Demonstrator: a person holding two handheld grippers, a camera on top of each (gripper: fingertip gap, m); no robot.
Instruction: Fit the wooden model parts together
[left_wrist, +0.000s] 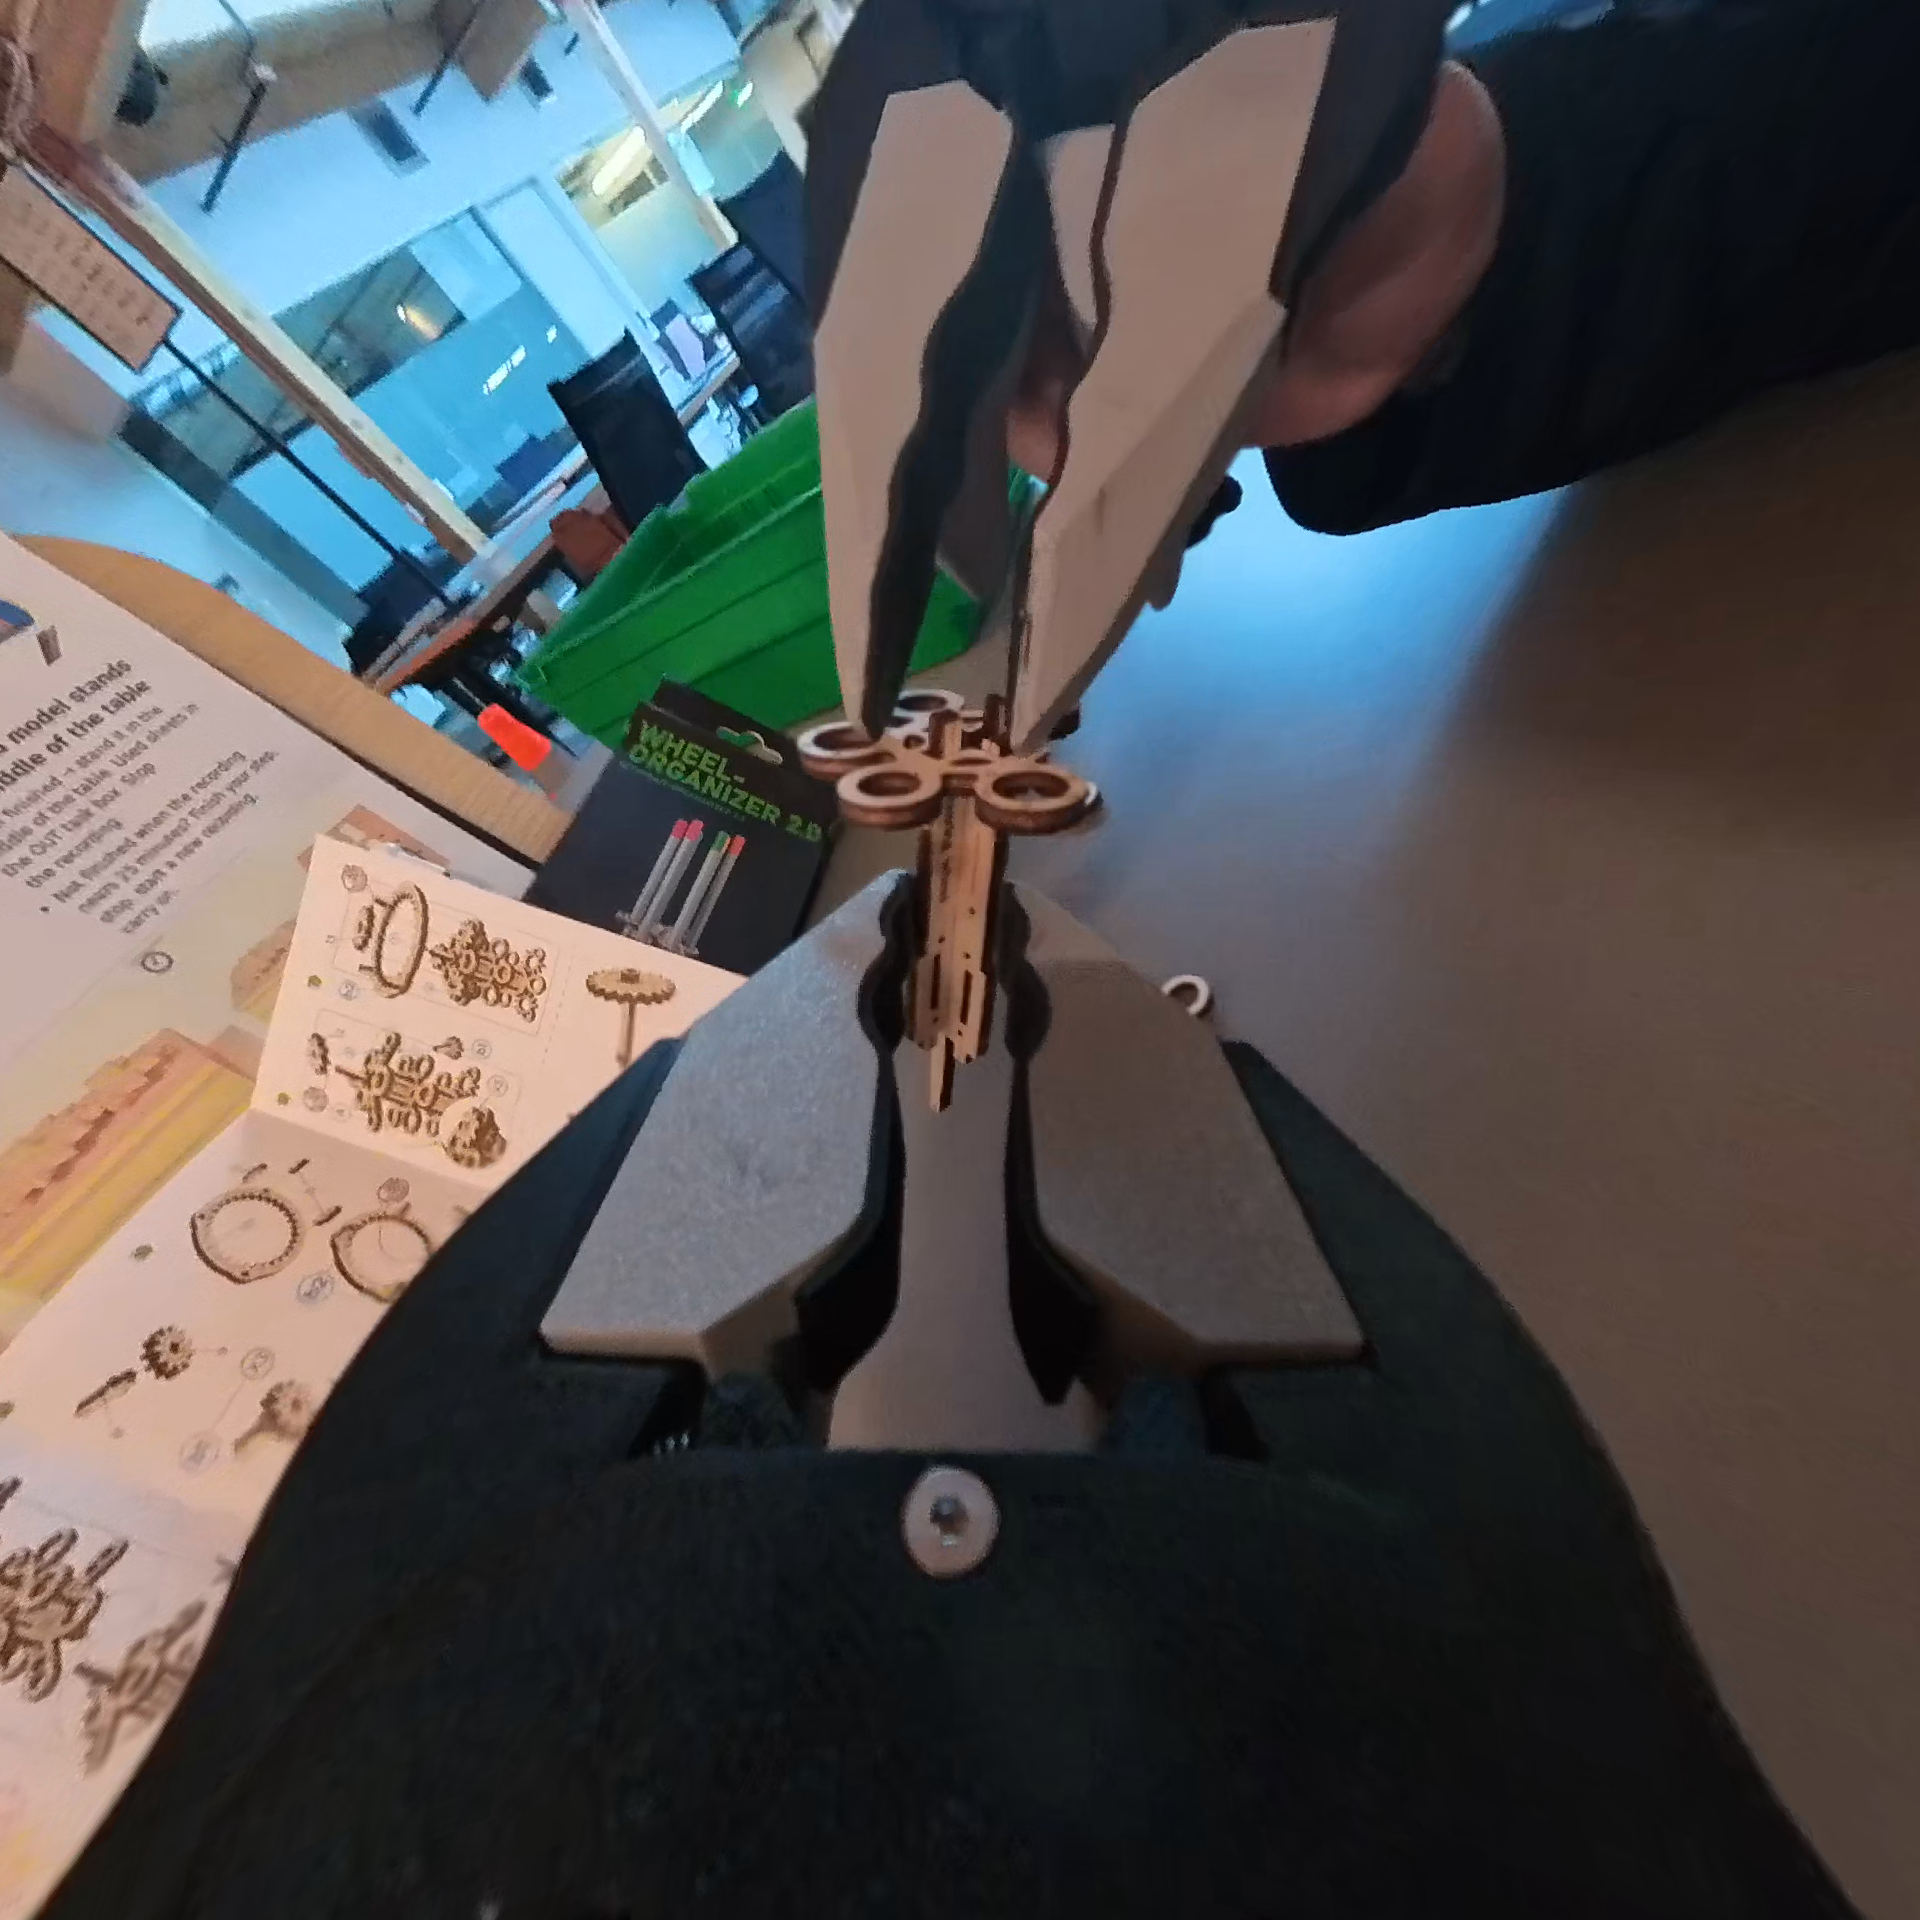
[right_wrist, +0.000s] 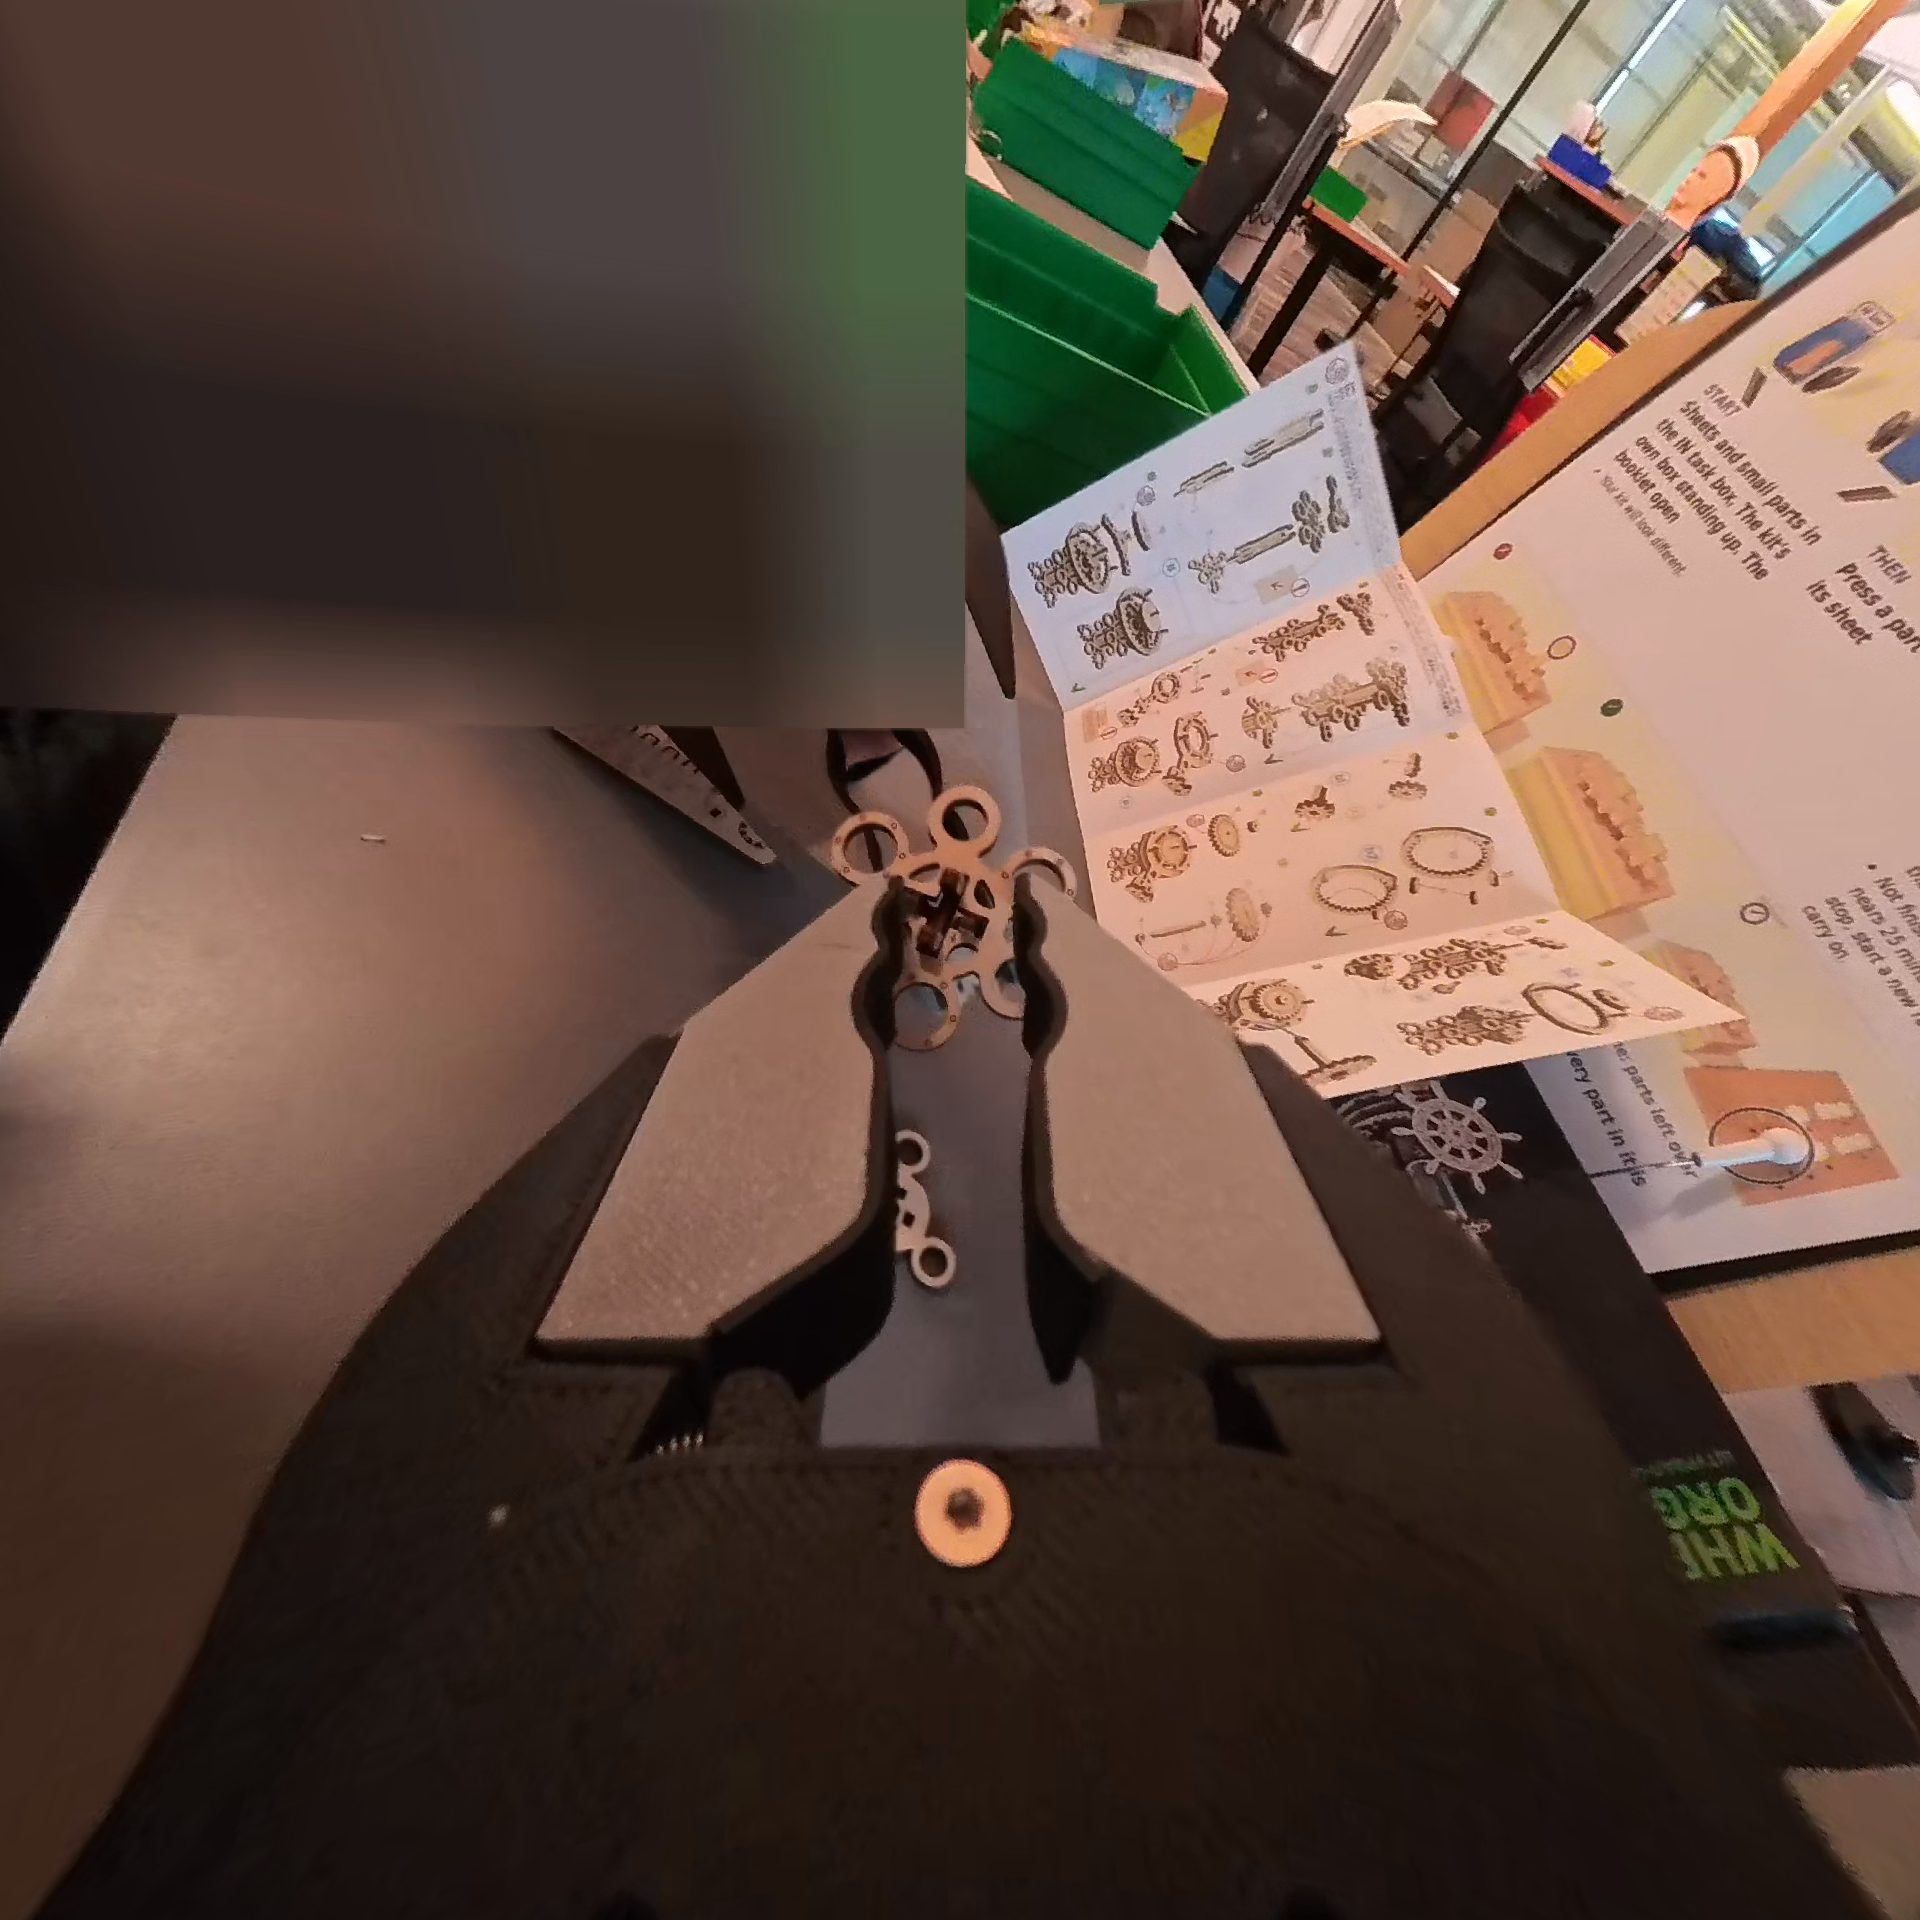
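My left gripper clamps the wooden shaft upright above bare worktop. My right gripper pinches the ringed wooden piece on the shaft's top. The booklet lies beside.

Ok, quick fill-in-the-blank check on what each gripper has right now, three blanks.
1. The left gripper is shut on the wooden ____.
2. The right gripper meets the ringed plate from ____.
3. The loose ringed strip lies on the ____.

Missing words: shaft; above; table
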